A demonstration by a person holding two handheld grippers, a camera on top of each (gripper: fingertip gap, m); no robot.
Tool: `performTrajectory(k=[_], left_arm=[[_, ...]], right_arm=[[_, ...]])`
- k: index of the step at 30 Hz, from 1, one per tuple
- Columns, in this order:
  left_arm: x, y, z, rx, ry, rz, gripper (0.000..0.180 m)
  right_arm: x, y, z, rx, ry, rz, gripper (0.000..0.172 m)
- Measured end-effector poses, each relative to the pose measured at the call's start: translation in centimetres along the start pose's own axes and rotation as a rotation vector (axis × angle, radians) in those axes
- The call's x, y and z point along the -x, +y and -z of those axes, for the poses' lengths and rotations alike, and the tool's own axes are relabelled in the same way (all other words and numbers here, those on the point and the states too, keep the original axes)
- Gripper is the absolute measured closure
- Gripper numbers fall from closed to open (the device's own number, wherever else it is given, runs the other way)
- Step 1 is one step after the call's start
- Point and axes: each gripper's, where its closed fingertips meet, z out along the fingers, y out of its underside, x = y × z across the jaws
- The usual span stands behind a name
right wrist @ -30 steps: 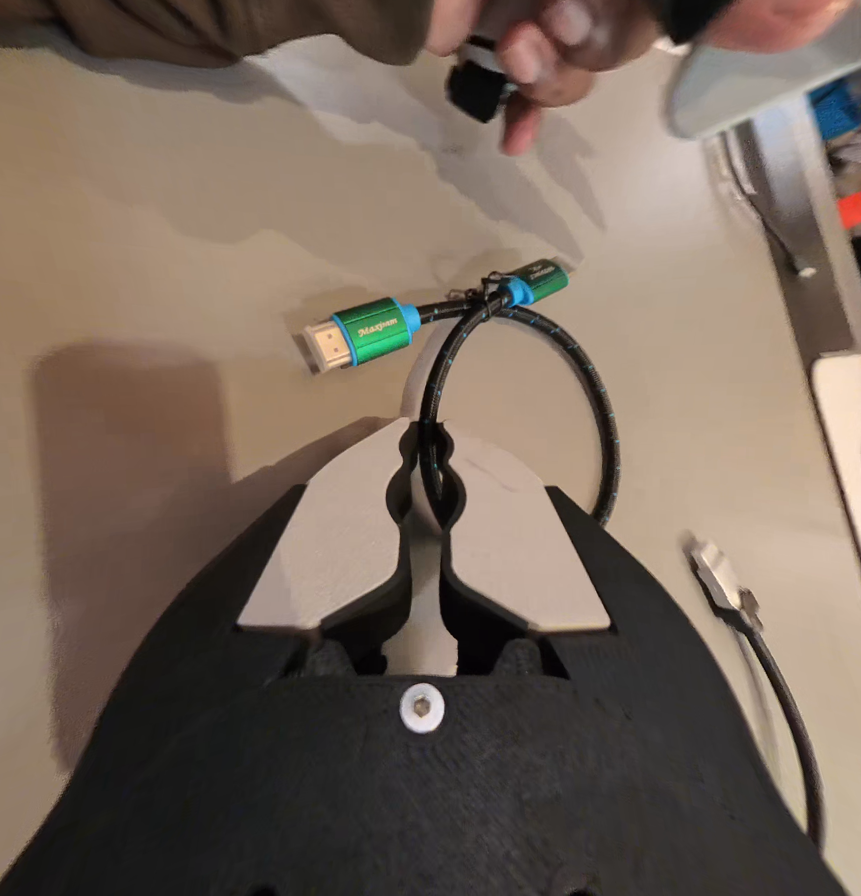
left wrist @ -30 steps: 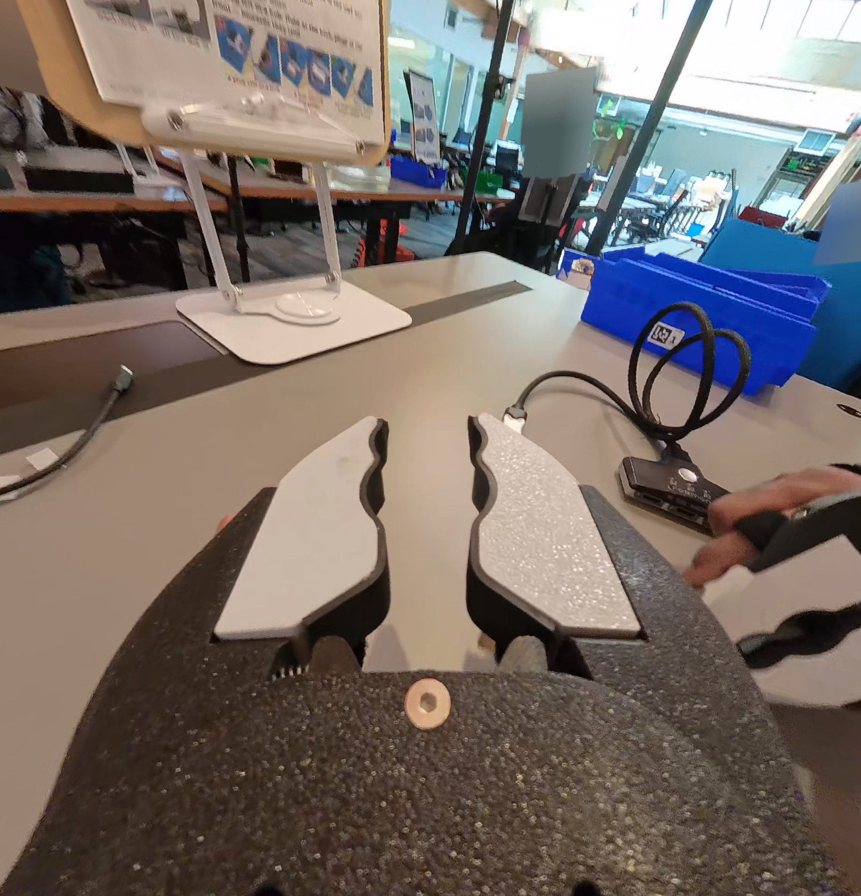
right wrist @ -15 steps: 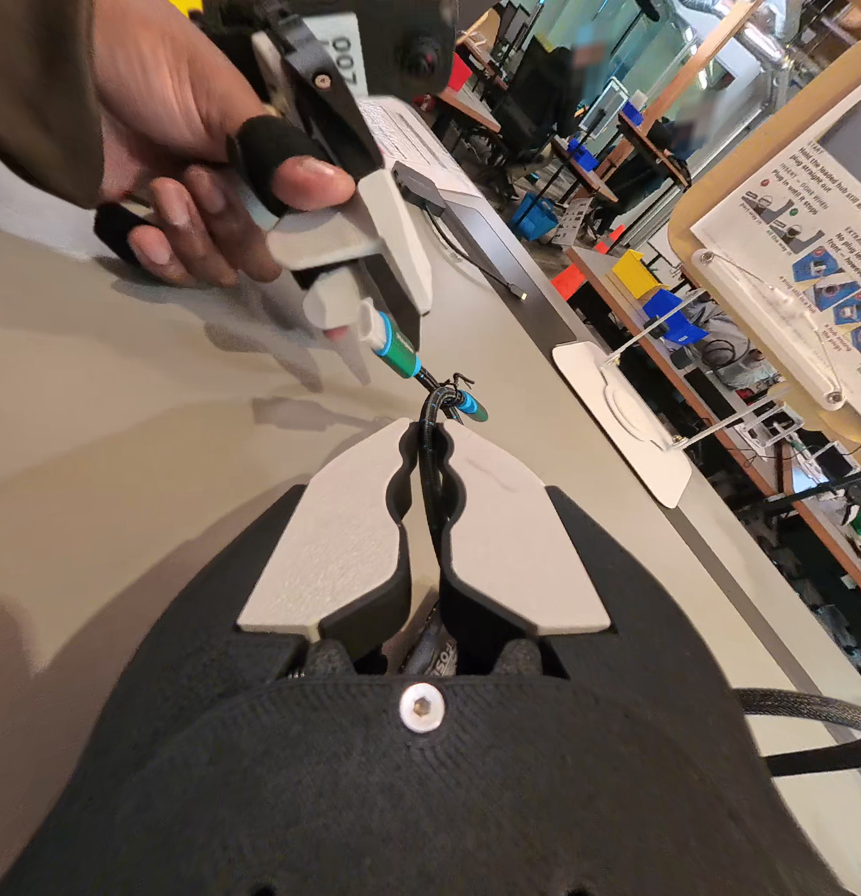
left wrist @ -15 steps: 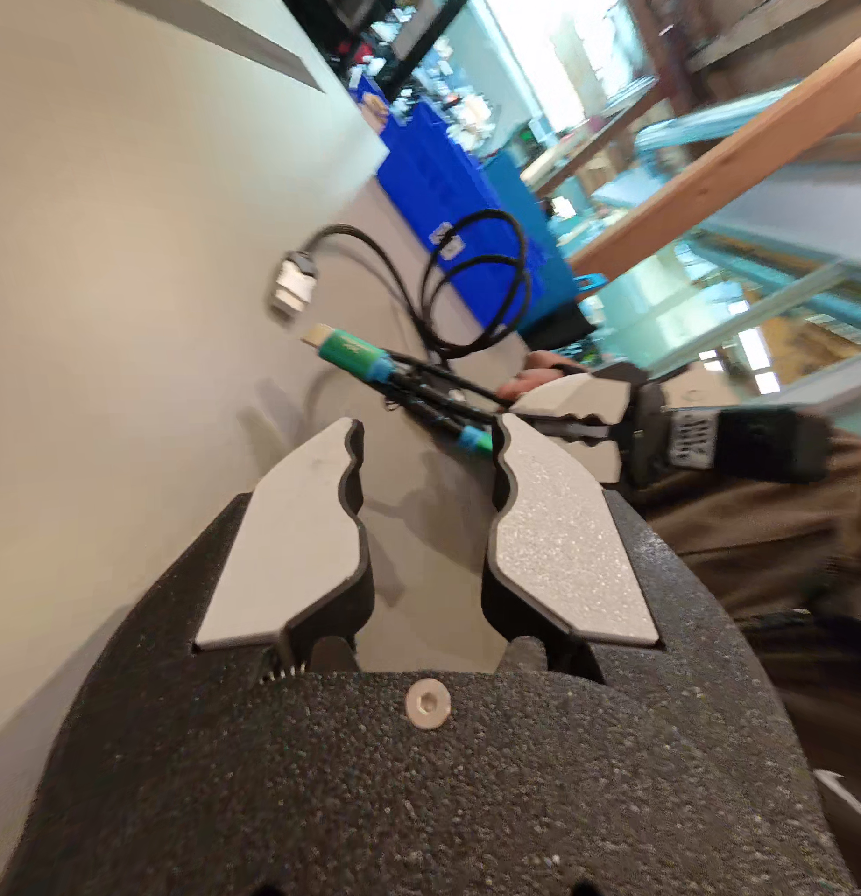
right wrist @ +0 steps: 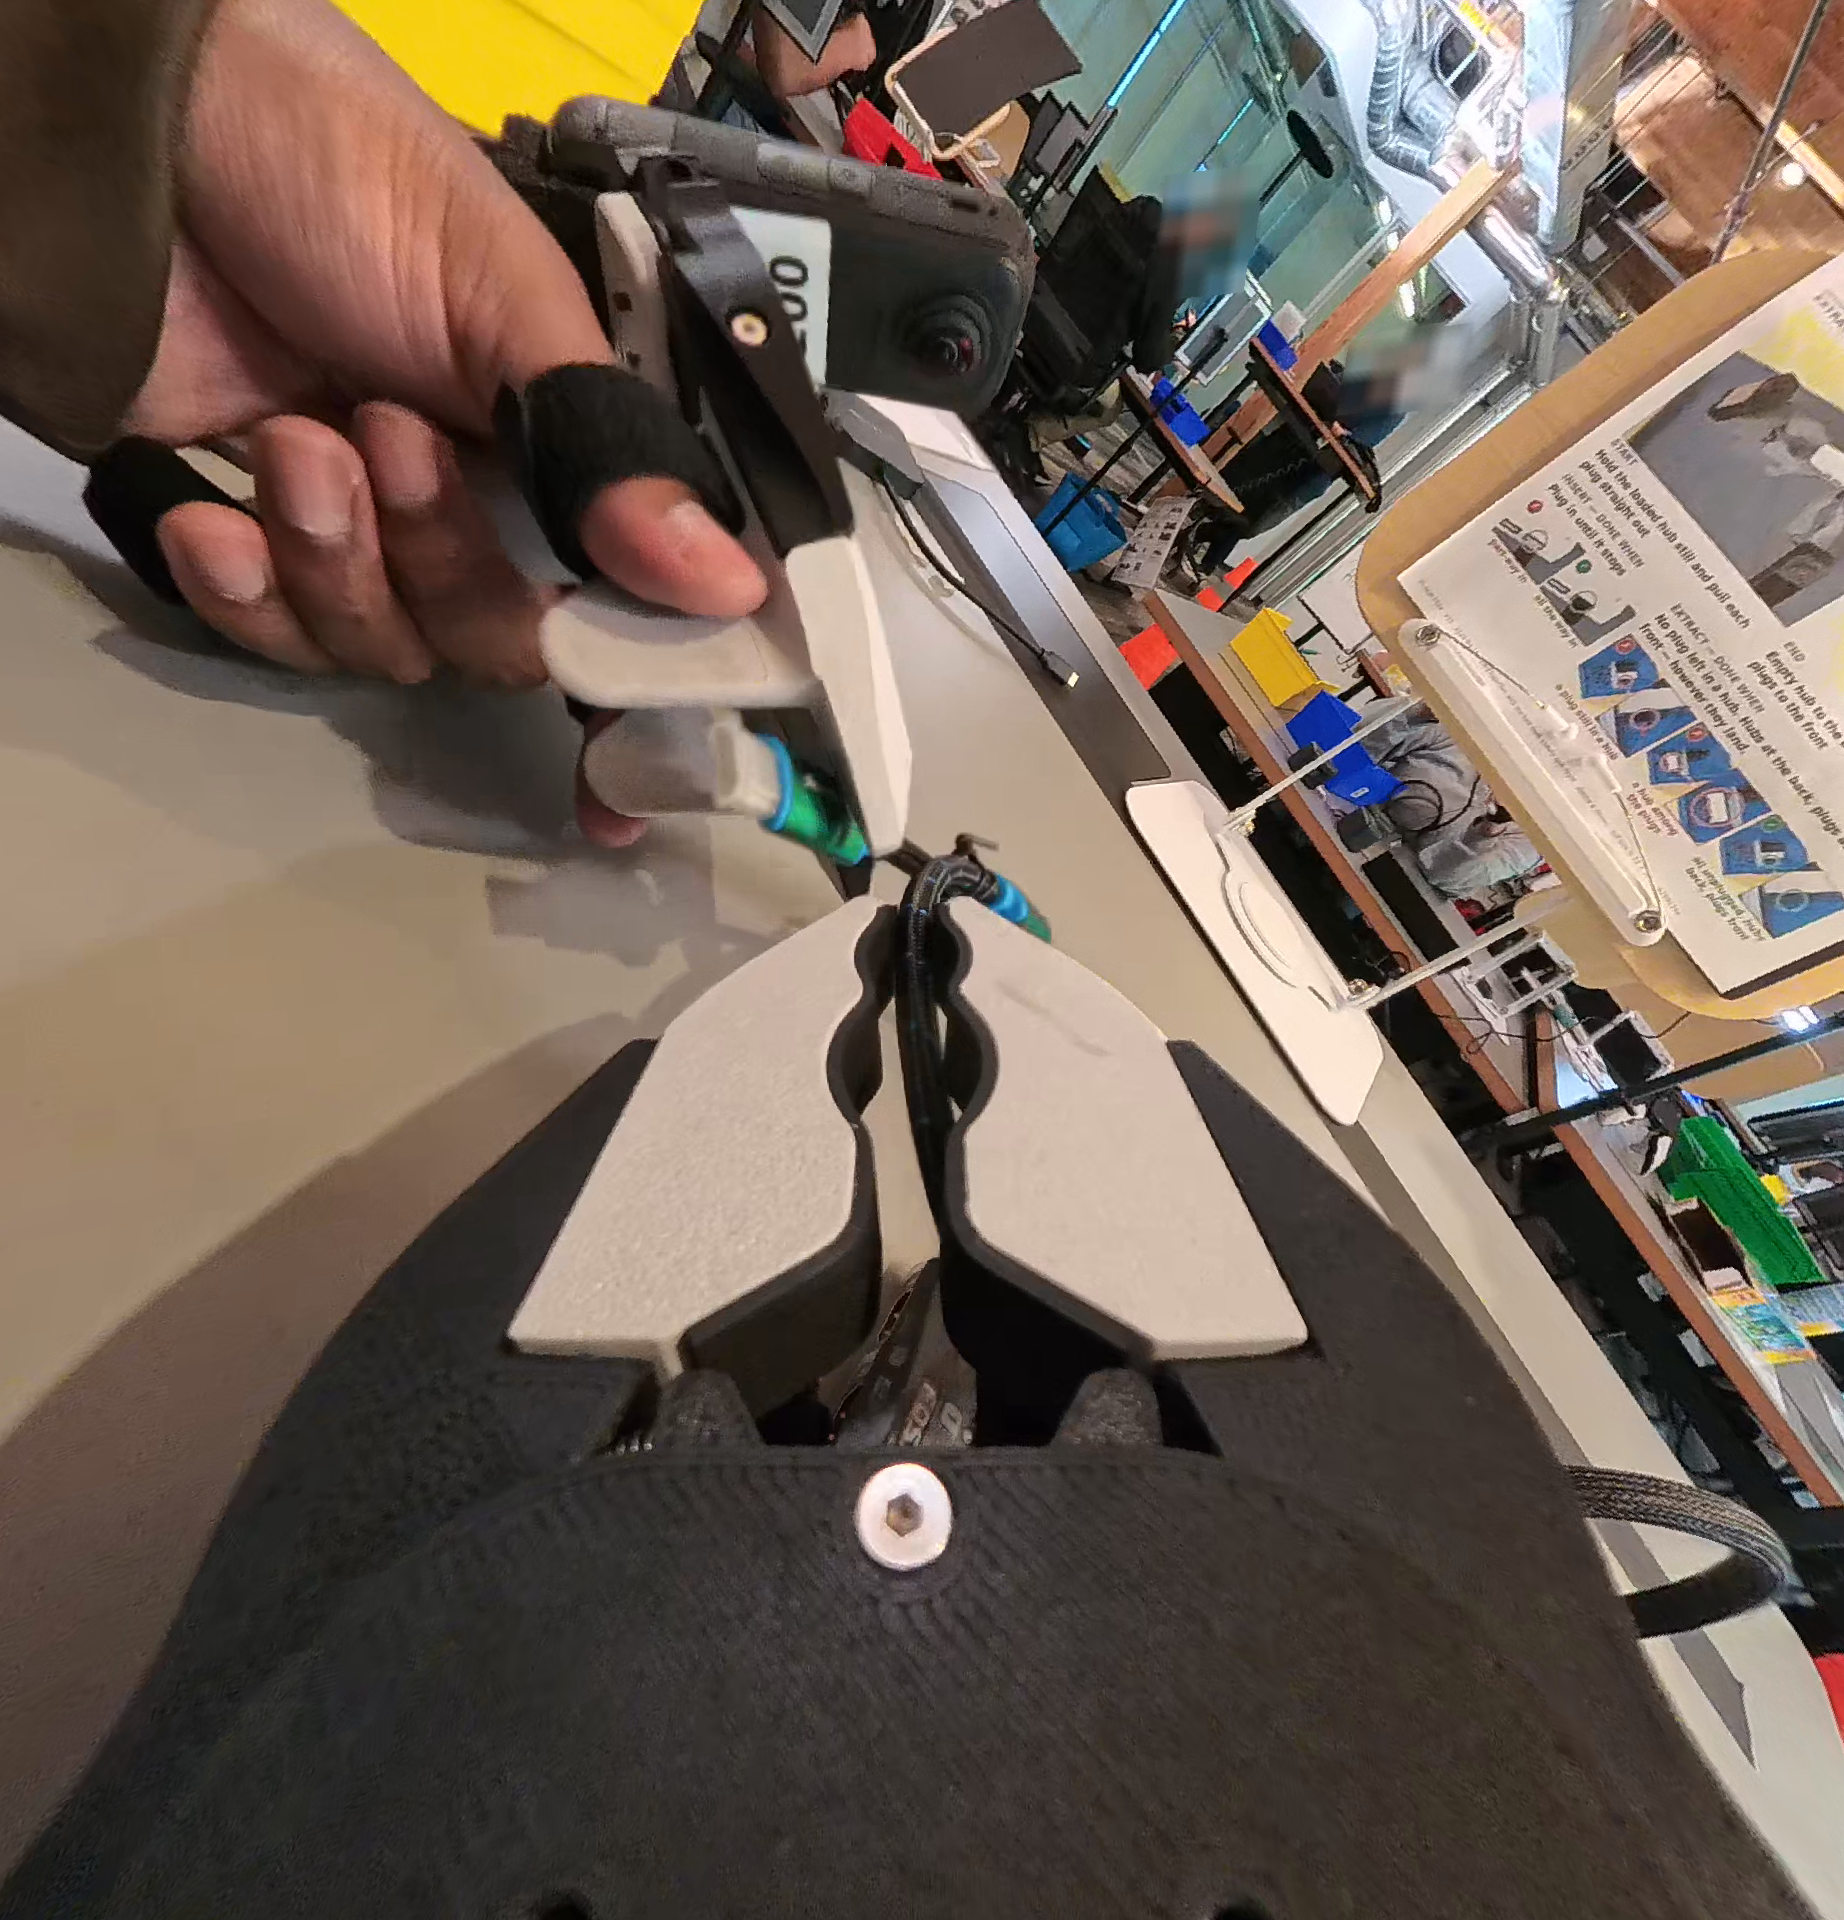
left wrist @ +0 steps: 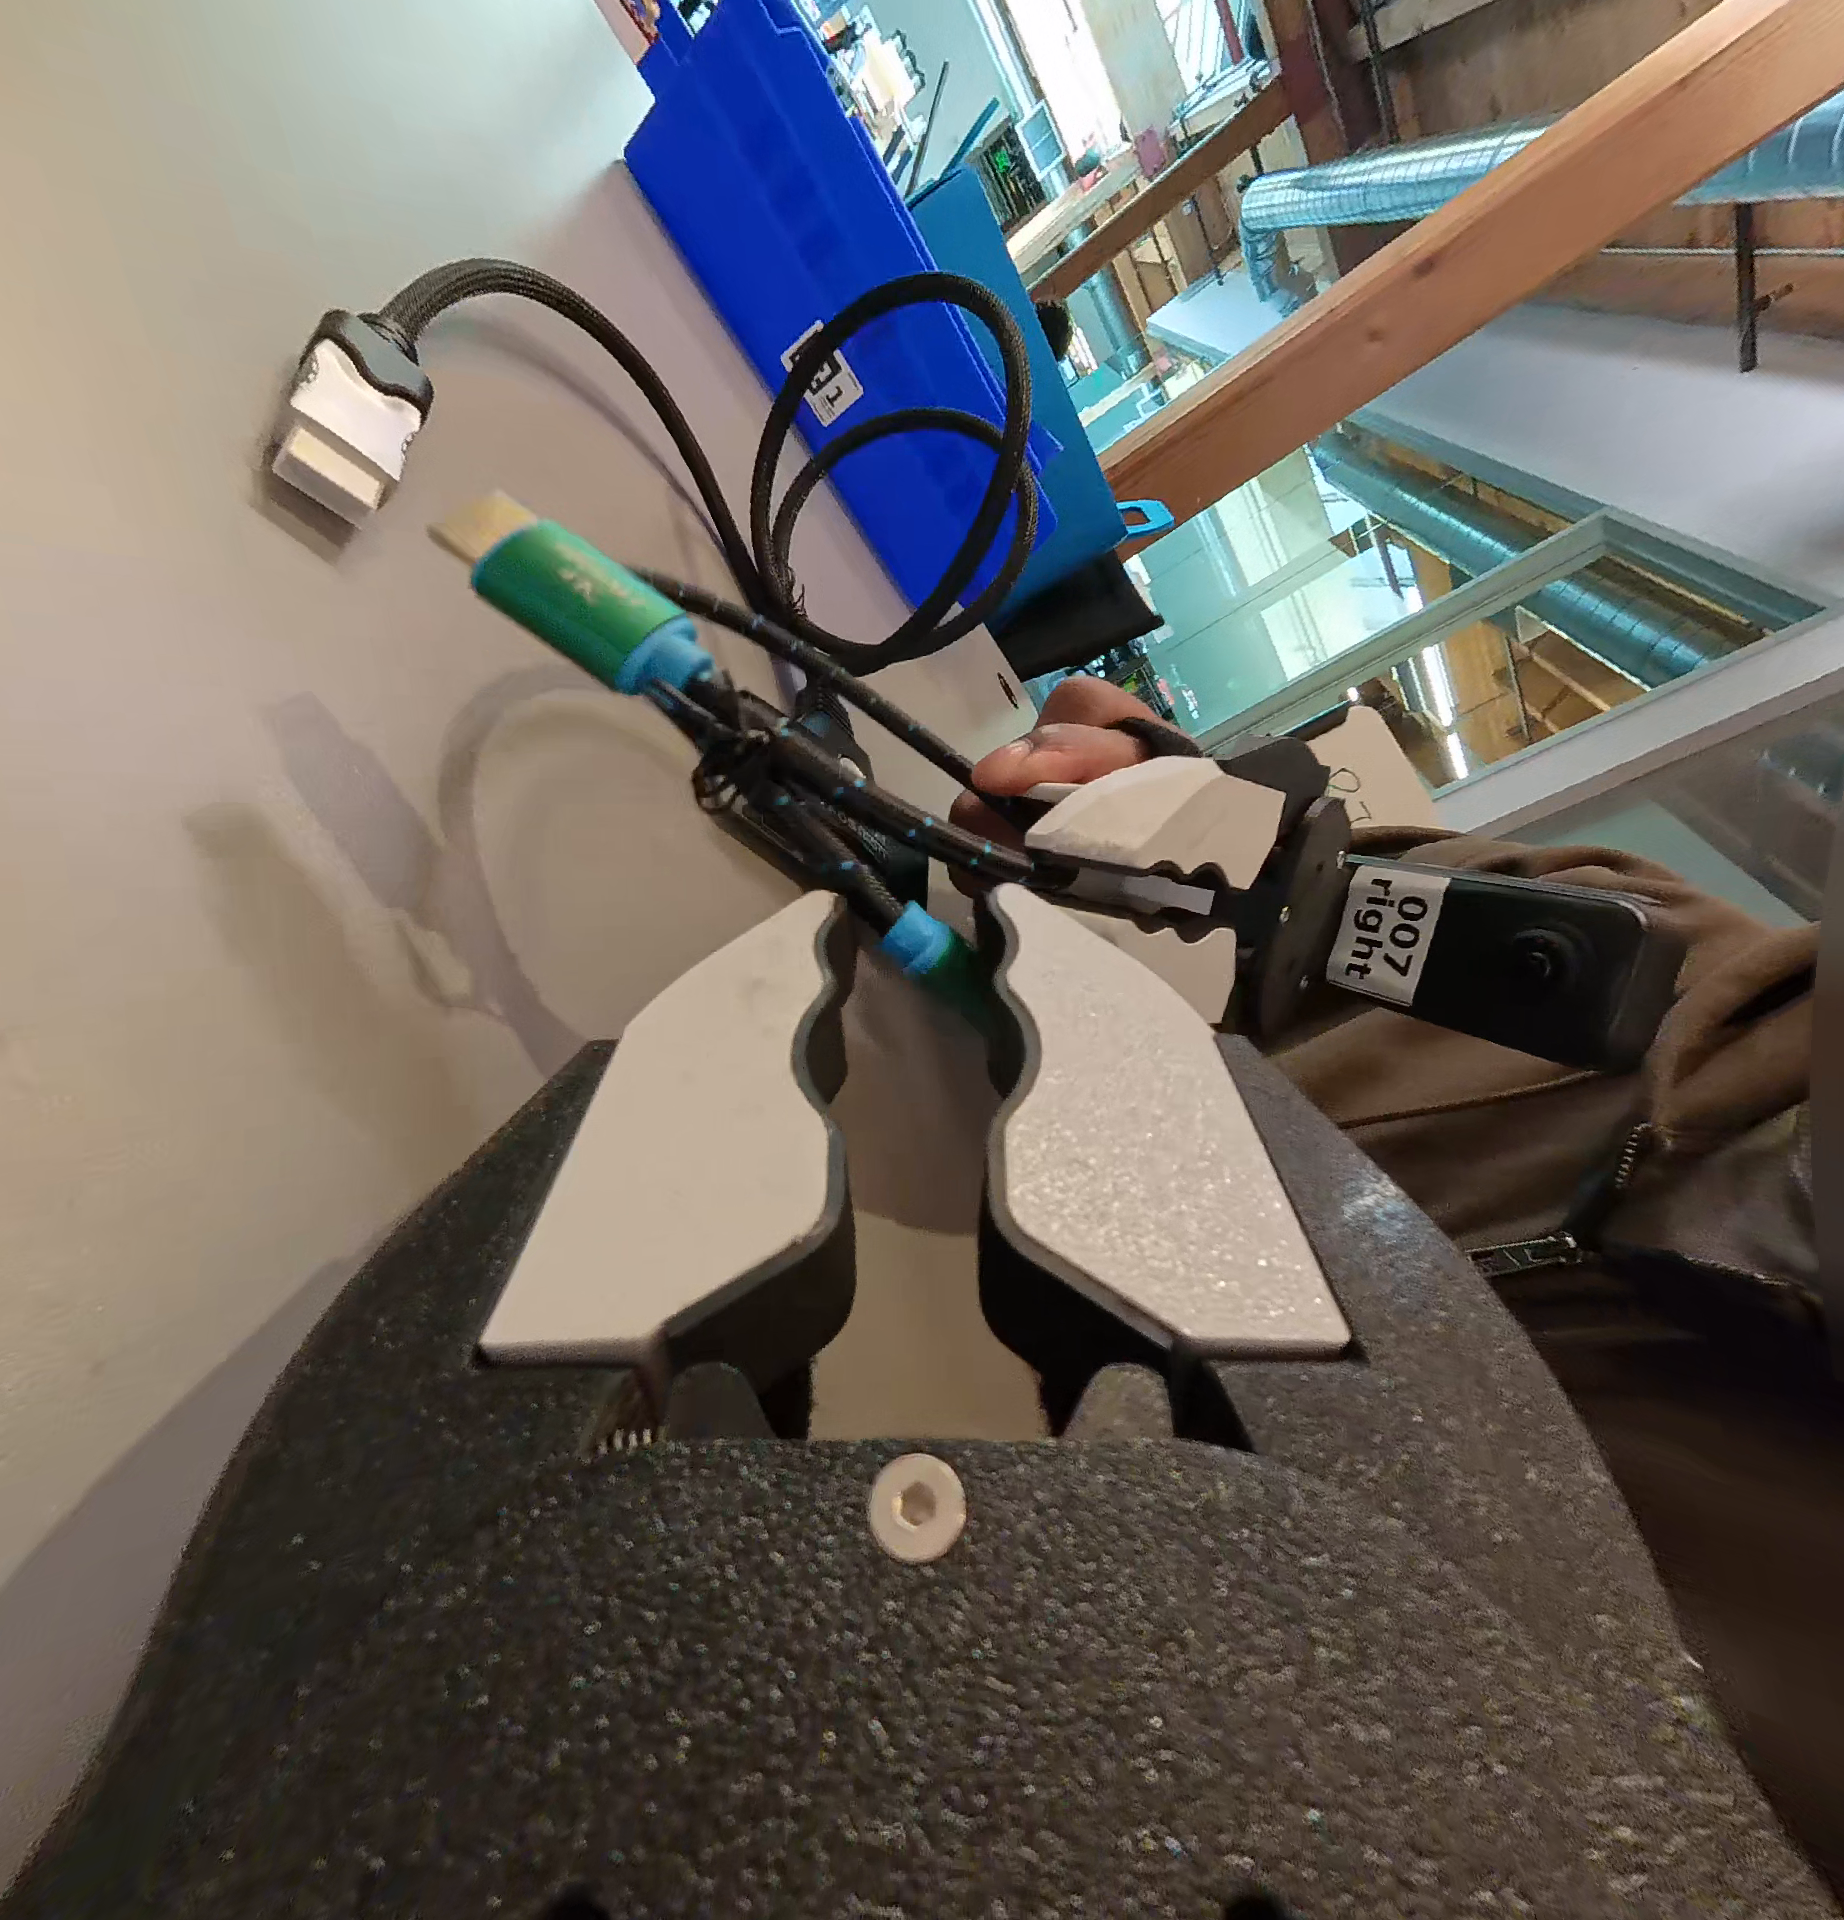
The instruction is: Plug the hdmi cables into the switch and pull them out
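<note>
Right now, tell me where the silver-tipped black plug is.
Left wrist view, upper left: the silver-tipped black plug lies on the grey table, just beyond the free green plug.

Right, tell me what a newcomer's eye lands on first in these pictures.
The short braided cable with green plugs, held up over the grey table between both grippers. The right gripper is clamped on the cable's black braid, while one green plug sits between the left gripper fingertips. Behind, a blue bin and a looped black cable.

Green plug (left wrist: 944, 961) between left tongs (left wrist: 913, 914)
</note>
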Motion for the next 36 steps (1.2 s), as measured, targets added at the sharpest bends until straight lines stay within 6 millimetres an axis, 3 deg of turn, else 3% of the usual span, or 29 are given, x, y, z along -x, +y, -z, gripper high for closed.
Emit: performTrajectory(k=[9, 14, 29, 33, 36], left_arm=[[0.8, 1.0, -0.6, 0.093, -0.142, -0.172, 0.164], [1.1, 0.5, -0.4, 0.097, -0.239, -0.296, 0.165], [-0.5, -0.5, 0.4, 0.124, -0.339, -0.593, 0.17], [-0.1, -0.3, 0.4, 0.157, -0.369, -0.646, 0.17], [-0.2, -0.2, 0.5, 0.176, -0.376, -0.68, 0.171]], right_arm=[[0.1, 0.2, -0.1, 0.006, -0.013, -0.019, 0.166], [0.0, 1.0, -0.4, 0.034, -0.04, -0.095, 0.166], [0.2, 0.4, -0.3, -0.005, -0.124, -0.168, 0.164], [-0.5, -0.5, 0.2, -0.056, -0.154, -0.223, 0.153], [-2.2, -1.1, 0.8, -0.104, -0.104, -0.186, 0.149]])
